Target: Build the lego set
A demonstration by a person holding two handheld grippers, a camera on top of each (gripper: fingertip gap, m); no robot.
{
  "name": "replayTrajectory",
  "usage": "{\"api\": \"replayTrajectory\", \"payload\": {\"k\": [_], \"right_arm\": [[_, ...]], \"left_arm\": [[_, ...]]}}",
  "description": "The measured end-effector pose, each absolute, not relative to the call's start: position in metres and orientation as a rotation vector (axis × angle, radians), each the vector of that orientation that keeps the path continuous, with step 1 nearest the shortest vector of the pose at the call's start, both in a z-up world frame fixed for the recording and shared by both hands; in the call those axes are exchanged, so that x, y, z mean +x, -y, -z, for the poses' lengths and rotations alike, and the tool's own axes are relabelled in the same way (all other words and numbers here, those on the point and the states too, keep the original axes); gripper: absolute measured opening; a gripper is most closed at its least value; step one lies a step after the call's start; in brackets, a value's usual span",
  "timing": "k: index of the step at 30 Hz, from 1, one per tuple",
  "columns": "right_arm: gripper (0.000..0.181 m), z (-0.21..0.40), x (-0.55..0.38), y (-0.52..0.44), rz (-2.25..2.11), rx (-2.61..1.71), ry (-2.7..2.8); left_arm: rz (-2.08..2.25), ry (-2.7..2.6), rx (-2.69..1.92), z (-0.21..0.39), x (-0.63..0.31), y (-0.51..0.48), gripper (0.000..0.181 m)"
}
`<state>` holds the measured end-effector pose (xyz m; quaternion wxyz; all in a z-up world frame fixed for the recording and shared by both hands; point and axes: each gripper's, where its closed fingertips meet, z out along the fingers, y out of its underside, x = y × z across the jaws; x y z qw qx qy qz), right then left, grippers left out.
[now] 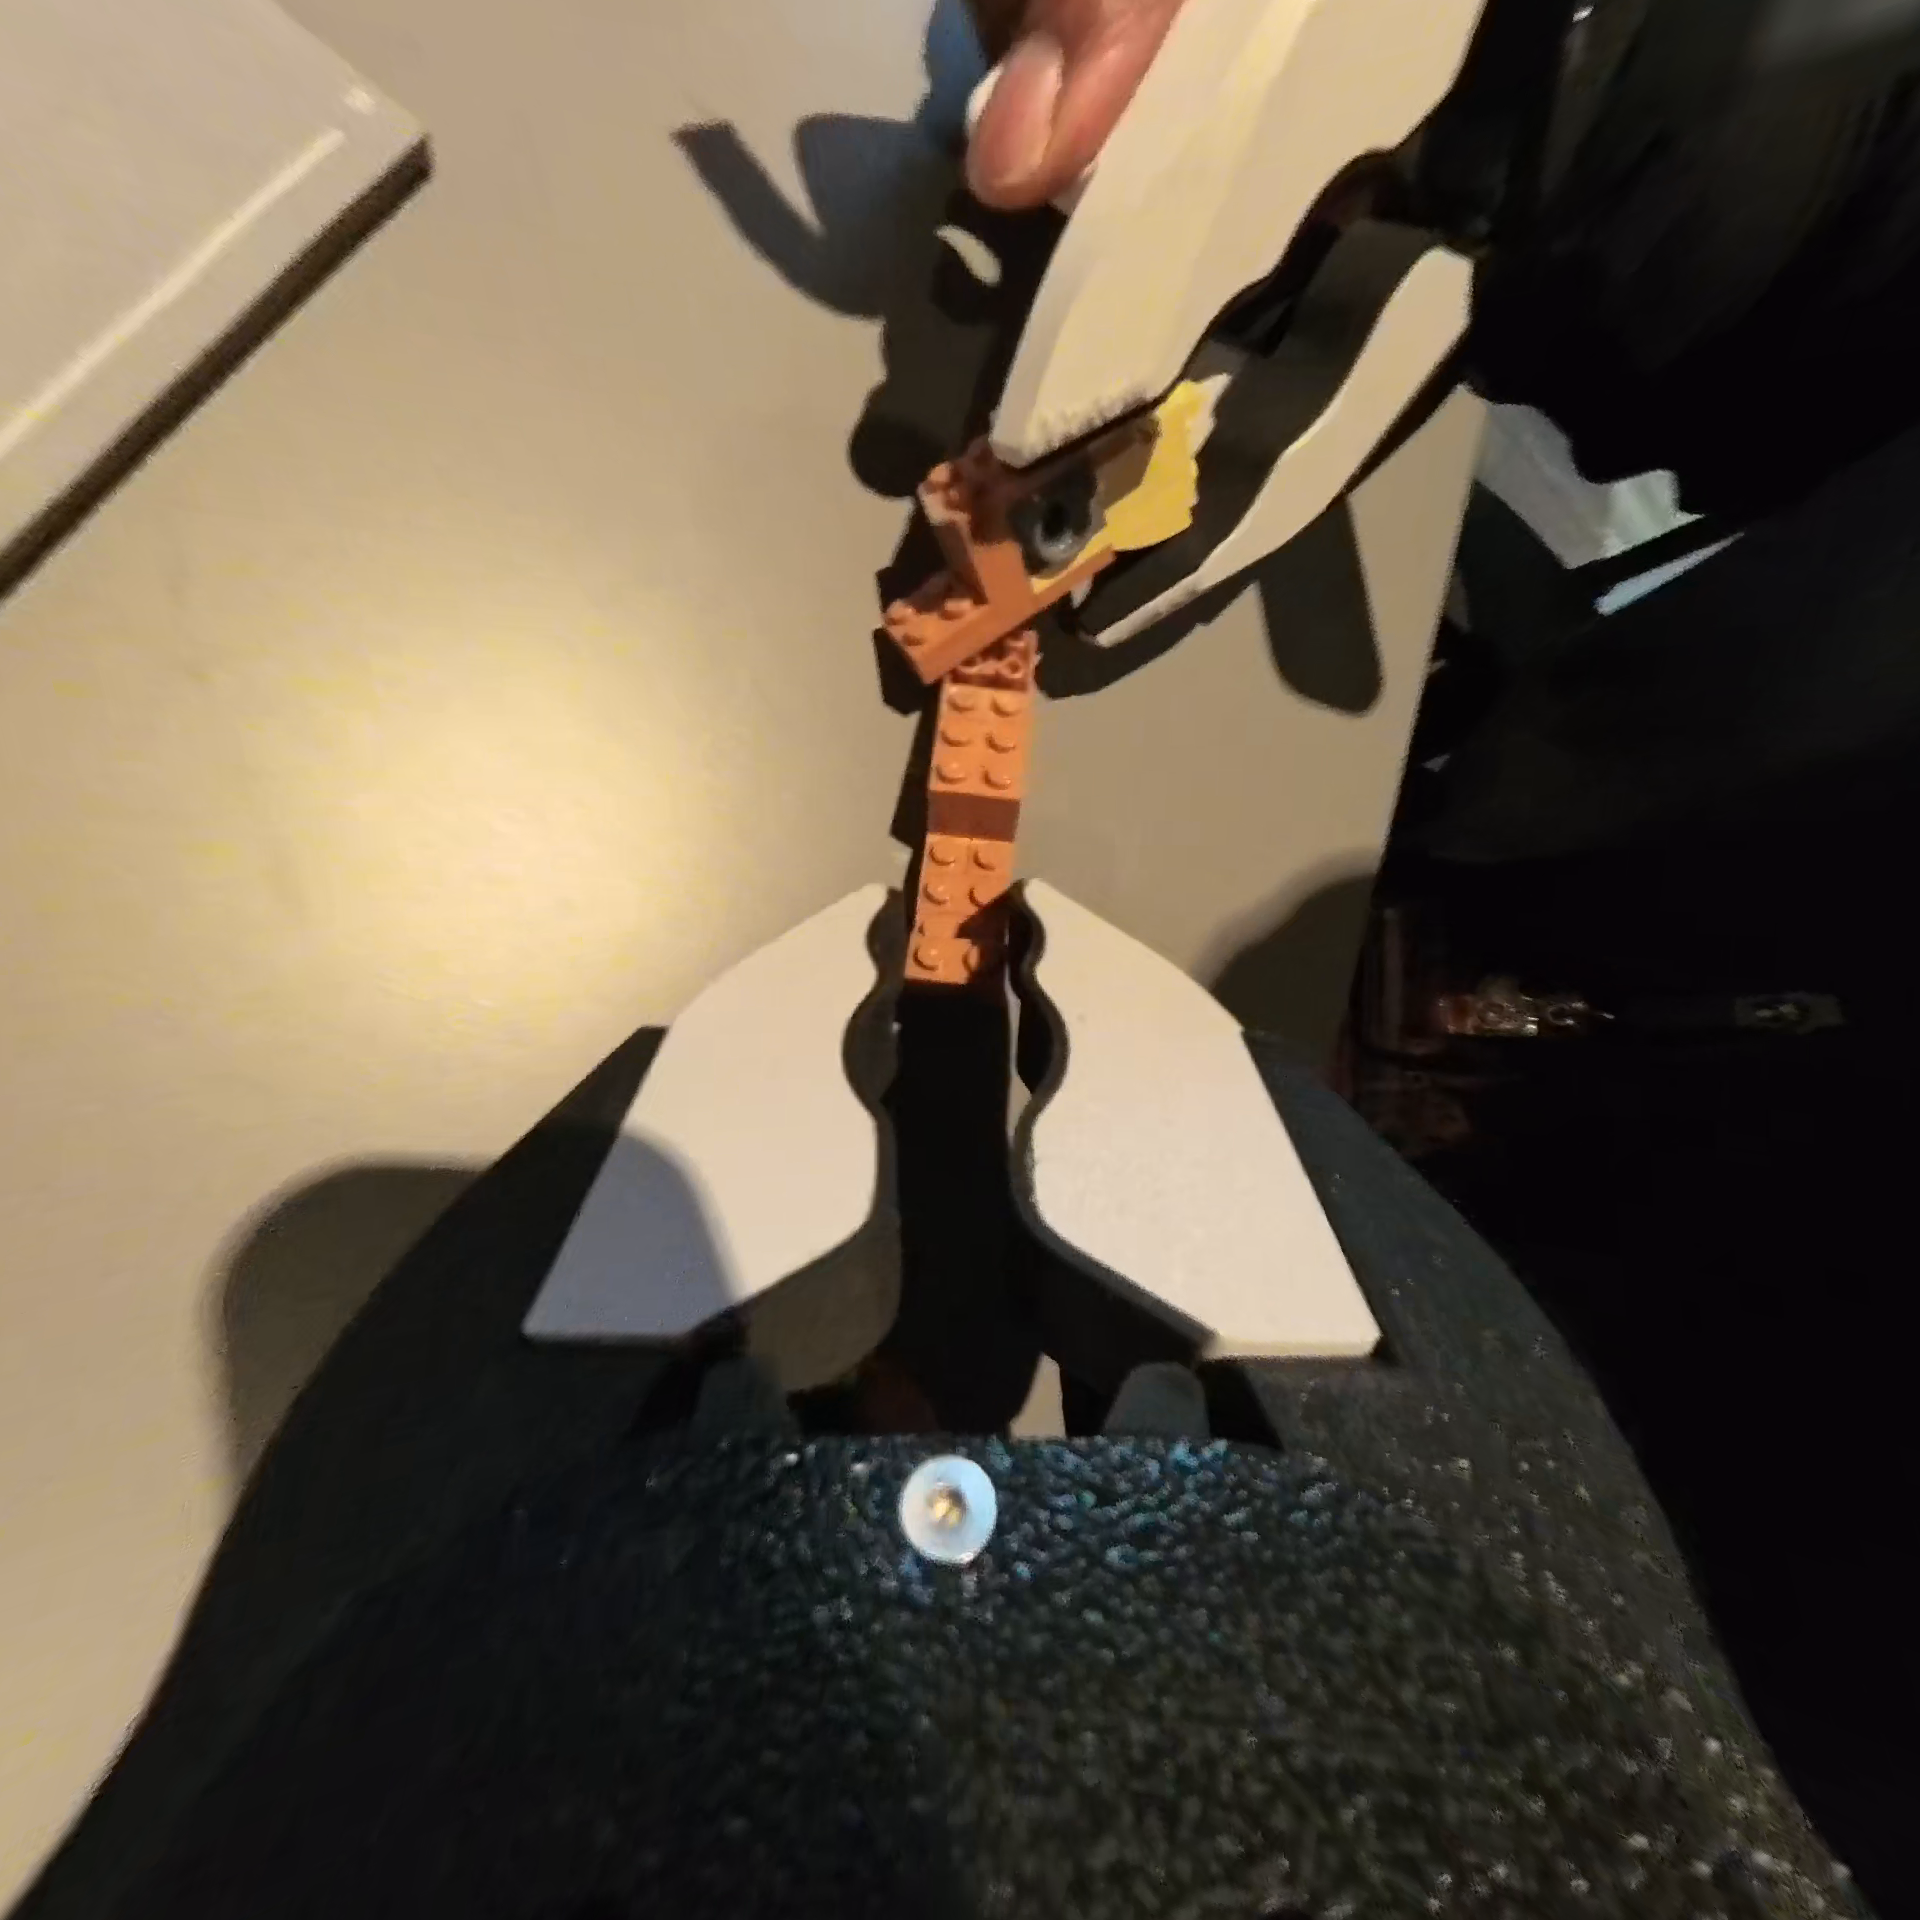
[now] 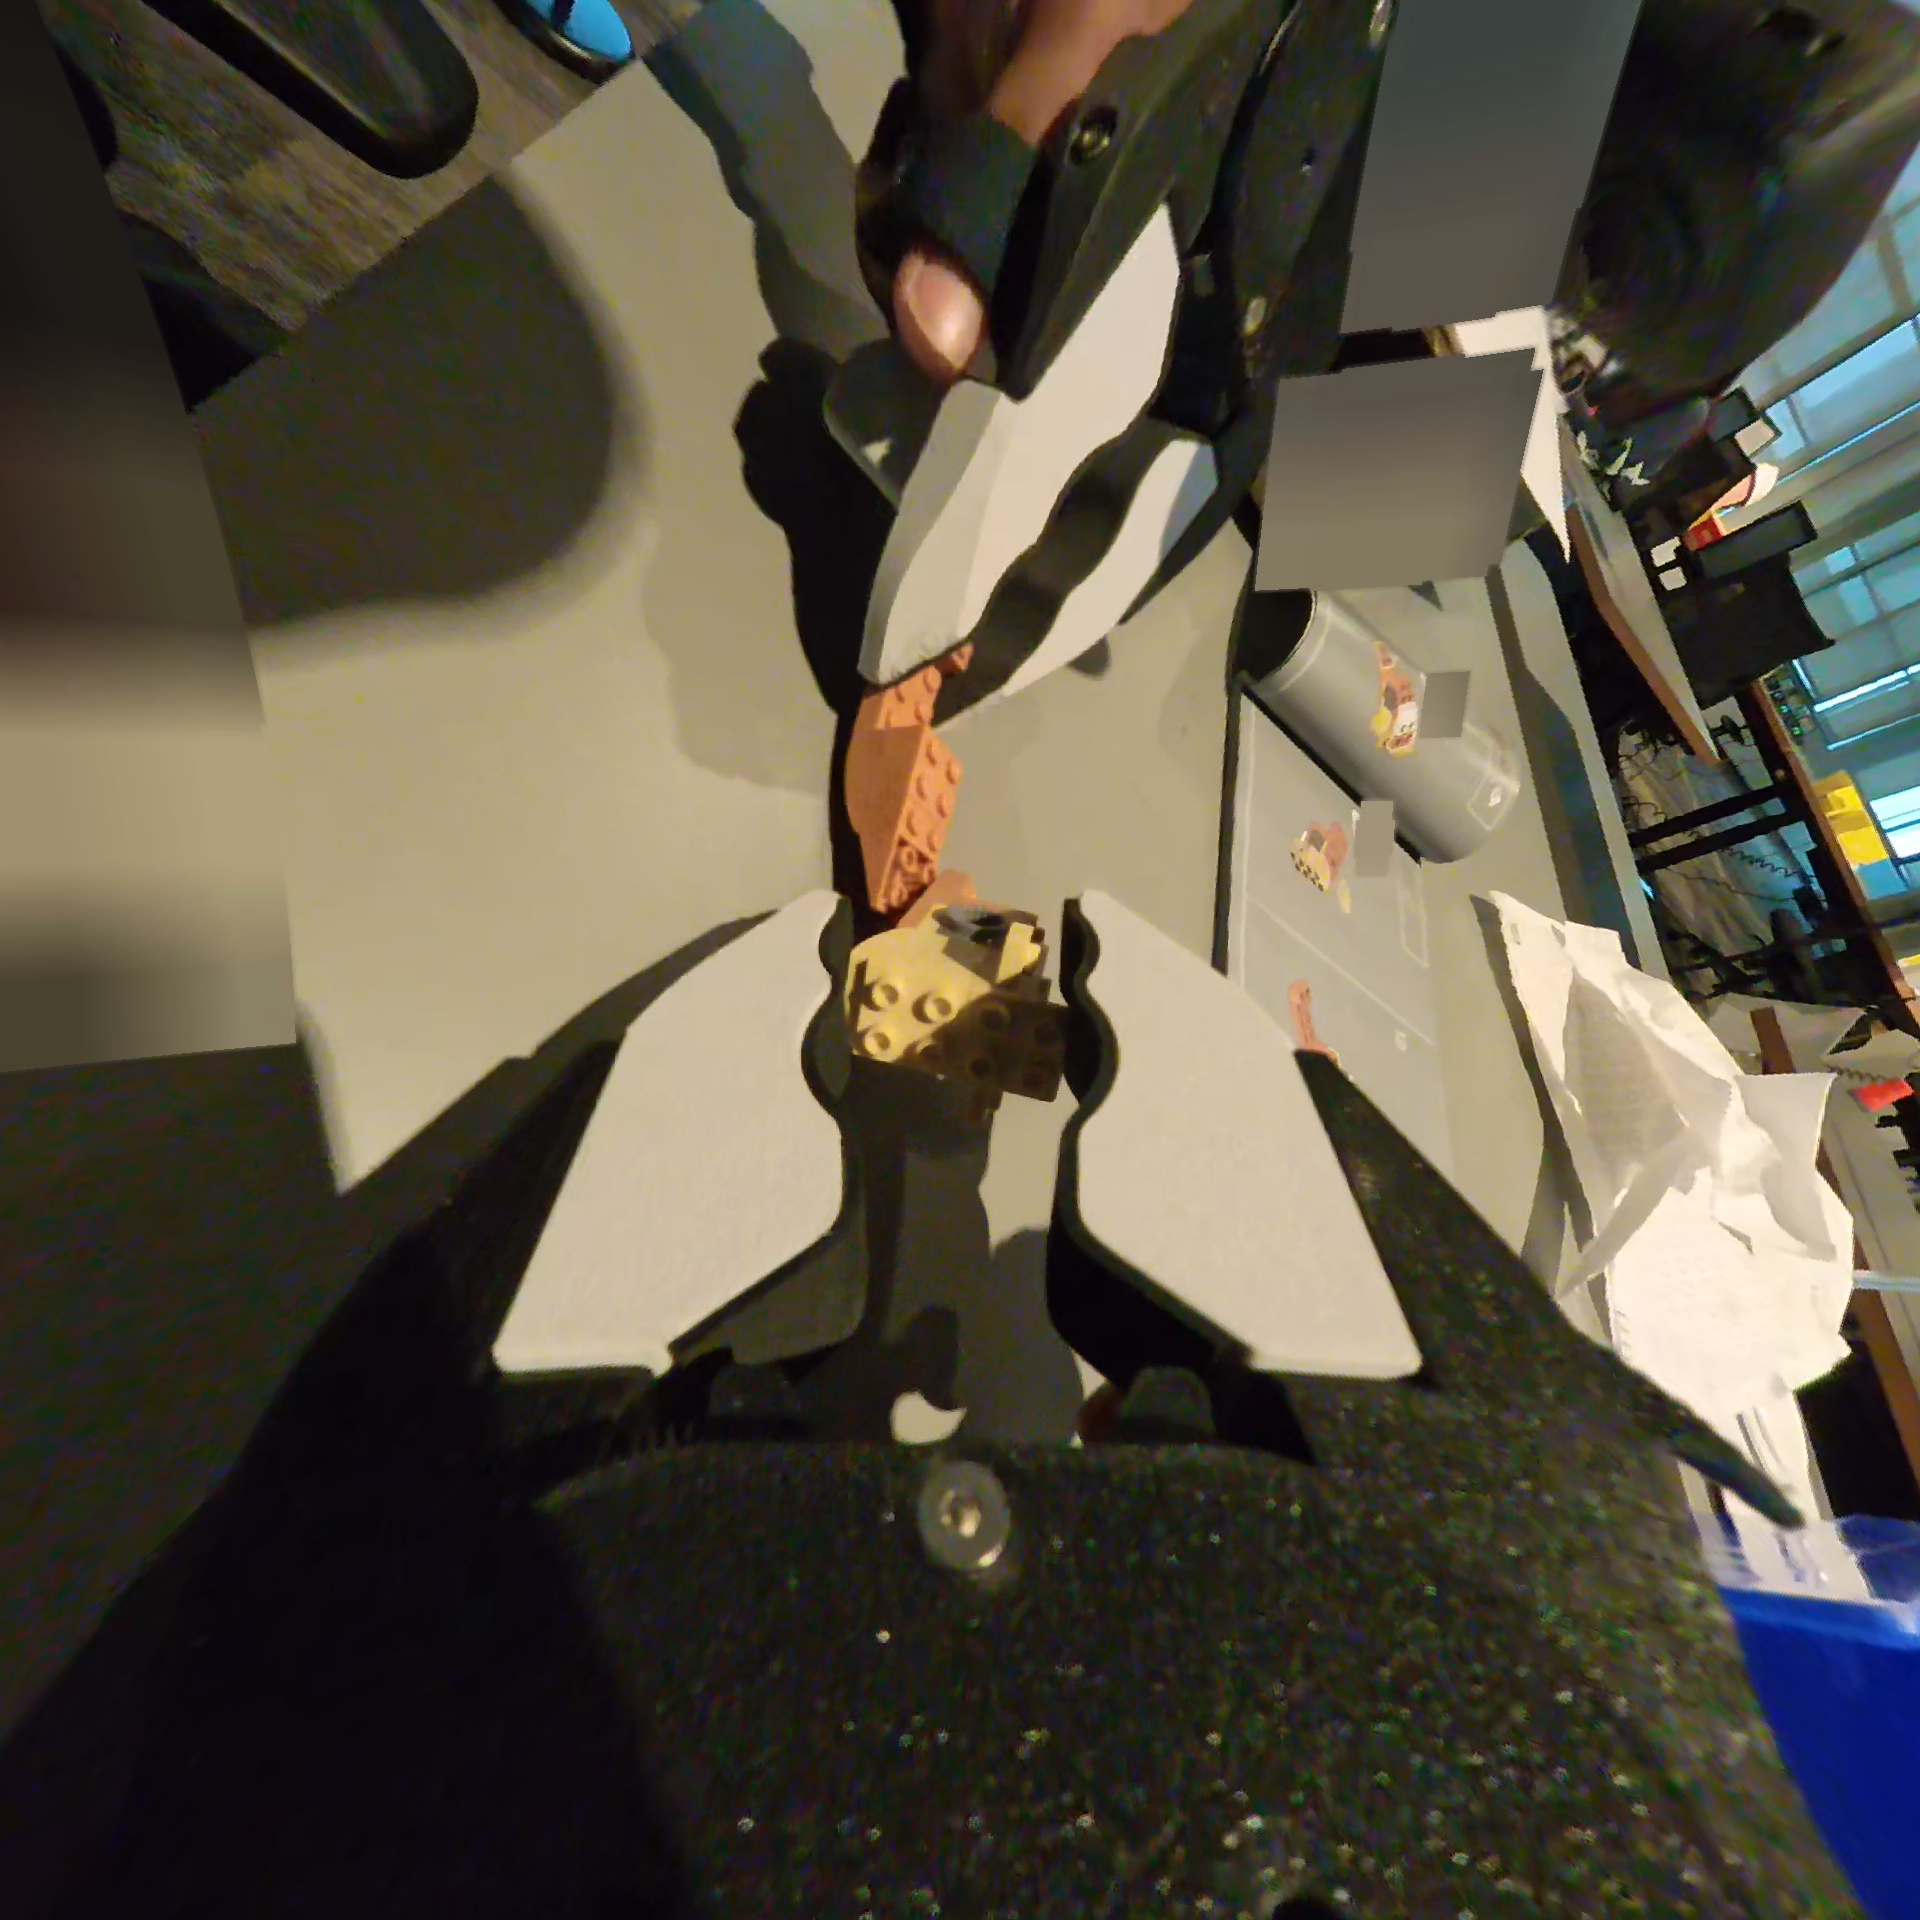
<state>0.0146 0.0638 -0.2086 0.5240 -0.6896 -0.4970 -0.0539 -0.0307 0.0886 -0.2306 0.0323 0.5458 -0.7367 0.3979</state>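
The orange brick strip [image 1: 968, 821], a long run of studded plates with one dark brown band, was held in the air above the pale tabletop [image 1: 416, 831], not resting on it. Its near end sat clenched between the fingers of the left gripper [image 1: 951, 914], which gripped only the last few studs. At its far end it met a smaller cluster of brown, tan and dark pieces [image 2: 961, 1003], grasped by the right gripper [image 2: 956, 997], whose fingers were closed on the cluster's sides. The two assemblies touched at an angle, the cluster's brown plate lying crooked across the strip's tip; whether the studs had seated could not be told. Both views were blurred with motion. A person's fingertip [image 1: 1023, 114] rested on the right tool's handle. Off to the side lay a grey cylinder [image 2: 1382, 717], an instruction sheet [image 2: 1340, 904] and a crumpled white bag [image 2: 1662, 1122]. In my judgement the long strip, held by one end, could pivot or separate at a joint under pressing force, and the skewed meeting could jam or pop the cluster loose.
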Motion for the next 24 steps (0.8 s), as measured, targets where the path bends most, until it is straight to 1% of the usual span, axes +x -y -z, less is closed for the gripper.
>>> {"api": "replayTrajectory", "payload": {"k": [2, 4, 8, 11, 14, 16, 20, 24], "right_arm": [[0.038, 0.209, 0.016, -0.064, 0.131, -1.656, 1.184], [0.038, 0.209, 0.016, -0.064, 0.132, -1.657, 1.181], [0.038, 0.209, 0.017, -0.064, 0.136, -1.654, 1.177], [0.038, 0.208, 0.017, -0.064, 0.137, -1.652, 1.175], [0.038, 0.208, 0.015, -0.064, 0.131, -1.643, 1.175], [0.038, 0.208, 0.015, -0.064, 0.129, -1.639, 1.175], [0.038, 0.207, 0.015, -0.064, 0.129, -1.633, 1.173], [0.038, 0.206, 0.015, -0.064, 0.126, -1.626, 1.169]], "left_arm": [[-1.178, 2.315, 1.717, 0.233, -0.029, -0.094, 0.02], [-1.168, 2.345, 1.725, 0.232, -0.027, -0.096, 0.027], [-1.14, 2.483, 1.72, 0.232, -0.025, -0.104, 0.03], [-1.203, 2.707, 1.607, 0.219, -0.023, -0.105, 0.032], [-1.275, 2.972, 1.371, 0.206, -0.024, -0.094, 0.035], [-1.229, 3.119, 1.25, 0.208, -0.025, -0.088, 0.037], [-1.008, 3.229, 1.257, 0.229, -0.017, -0.09, 0.037], [-1.025, 3.113, 1.289, 0.234, -0.014, -0.084, 0.029]]}}
